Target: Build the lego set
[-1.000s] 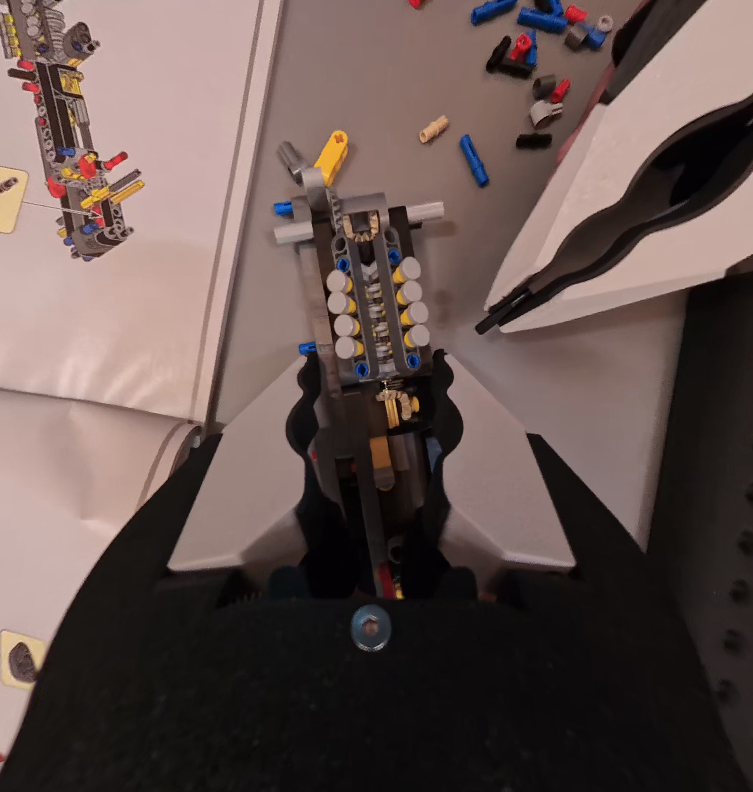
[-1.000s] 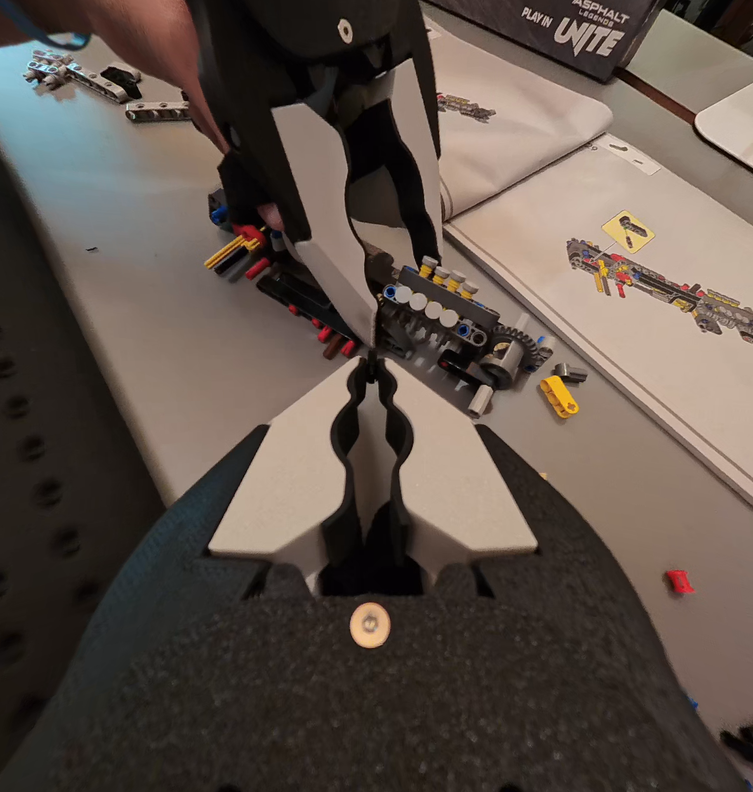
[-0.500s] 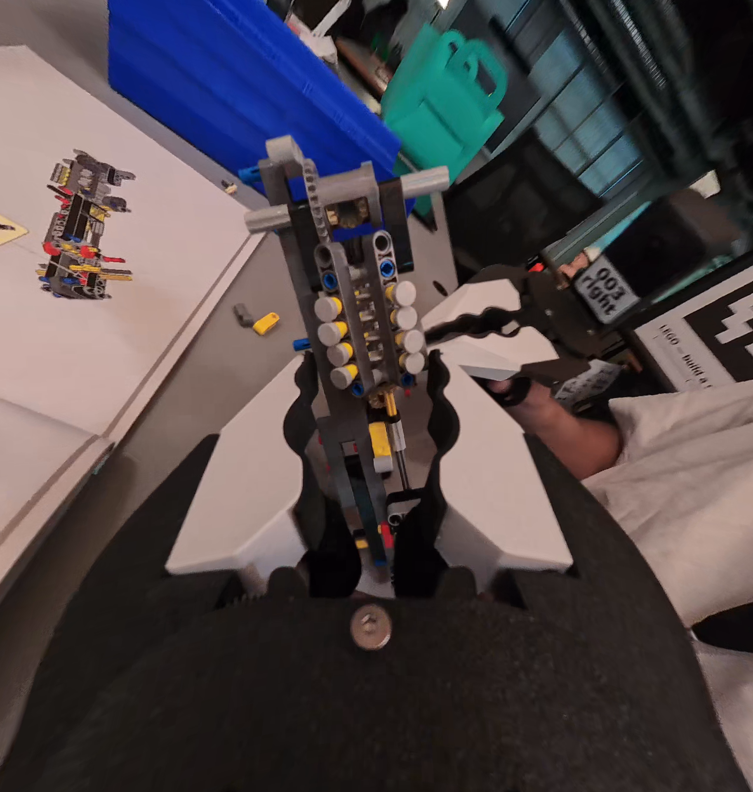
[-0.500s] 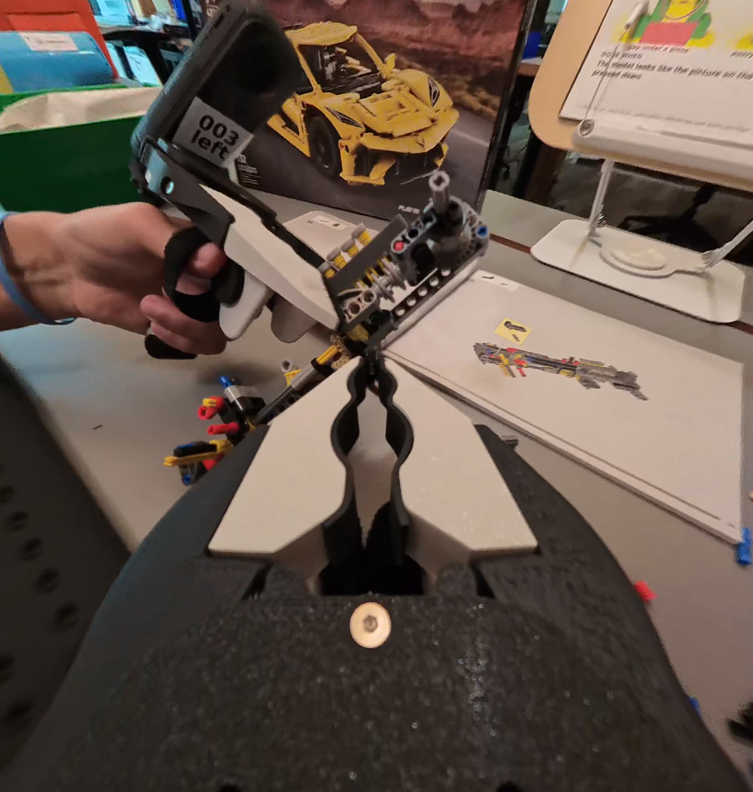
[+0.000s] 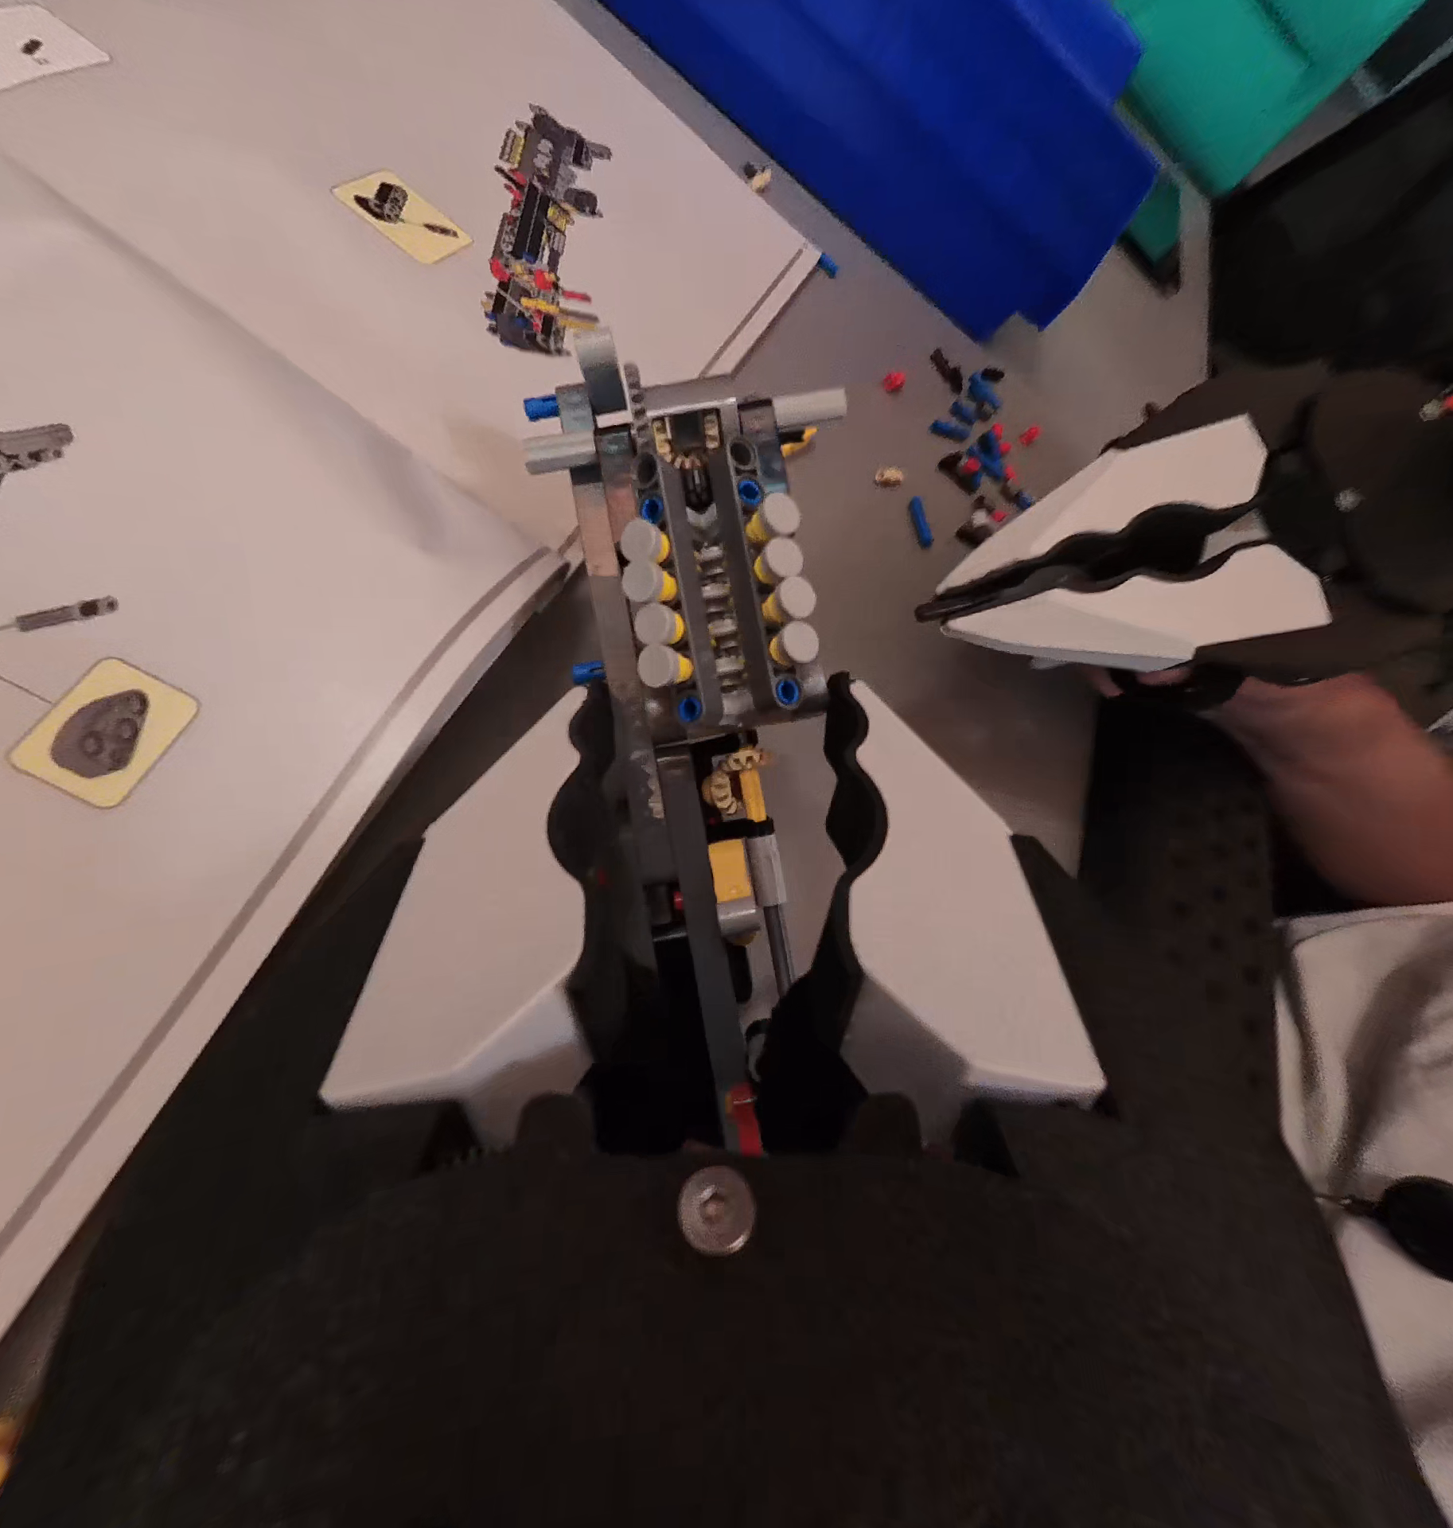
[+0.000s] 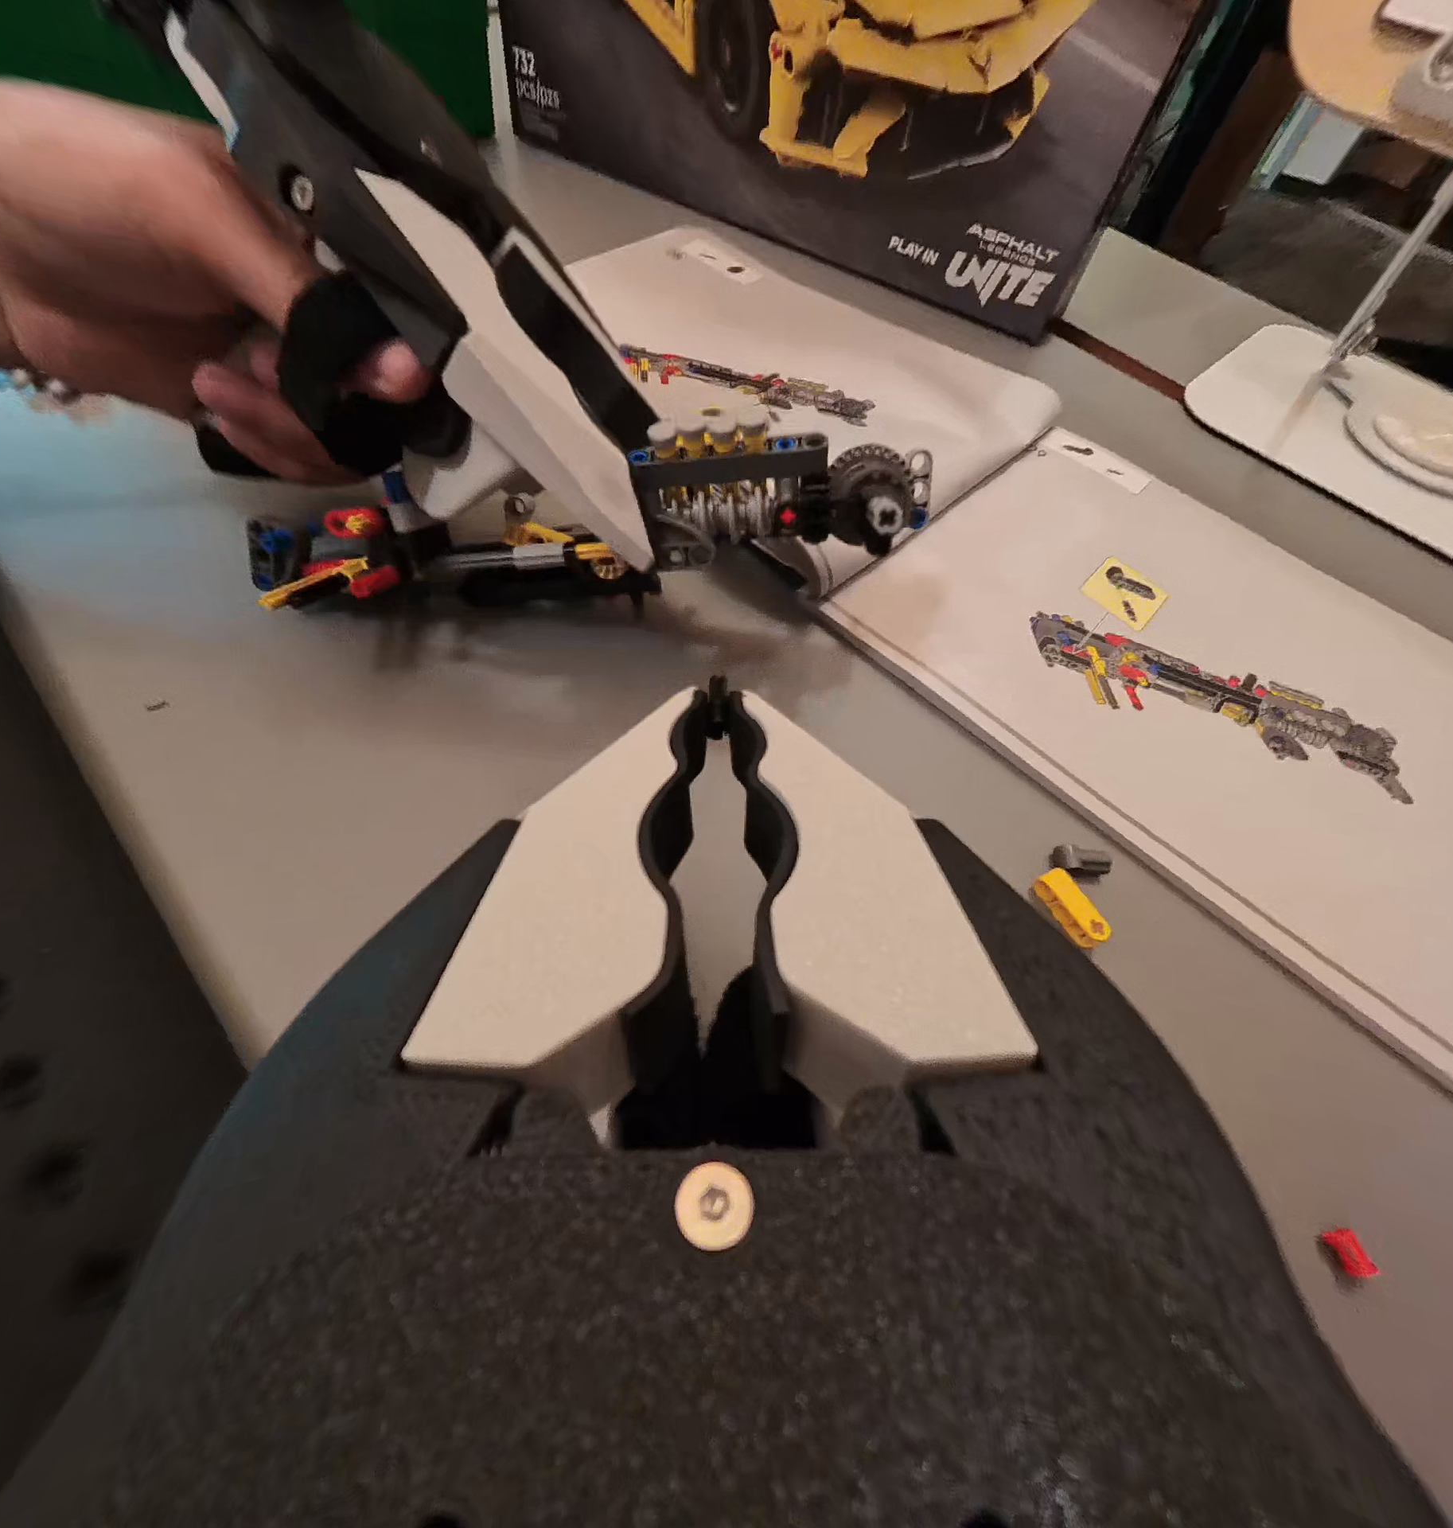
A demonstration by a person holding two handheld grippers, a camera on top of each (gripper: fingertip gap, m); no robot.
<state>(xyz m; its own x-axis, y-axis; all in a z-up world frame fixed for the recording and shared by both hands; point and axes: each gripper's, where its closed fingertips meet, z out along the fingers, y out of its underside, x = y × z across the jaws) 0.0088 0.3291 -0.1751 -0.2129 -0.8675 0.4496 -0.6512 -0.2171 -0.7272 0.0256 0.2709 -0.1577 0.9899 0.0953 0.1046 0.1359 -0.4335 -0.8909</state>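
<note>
Between the left tongs [image 5: 711, 703], pinched lego chassis [image 5: 702, 579] points lengthwise forward; right tongs [image 6: 716, 703] pressed together.

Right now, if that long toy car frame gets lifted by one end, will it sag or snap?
Probably stiff: the frame juts well past the left fingers without drooping. Its small pegs and gear look pressed on, so a knock might pop them loose.

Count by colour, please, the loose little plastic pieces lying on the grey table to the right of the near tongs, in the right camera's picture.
Yellow plastic connector piece: 1
Dark grey plastic piece: 1
Red plastic piece: 1
Total: 3
</note>
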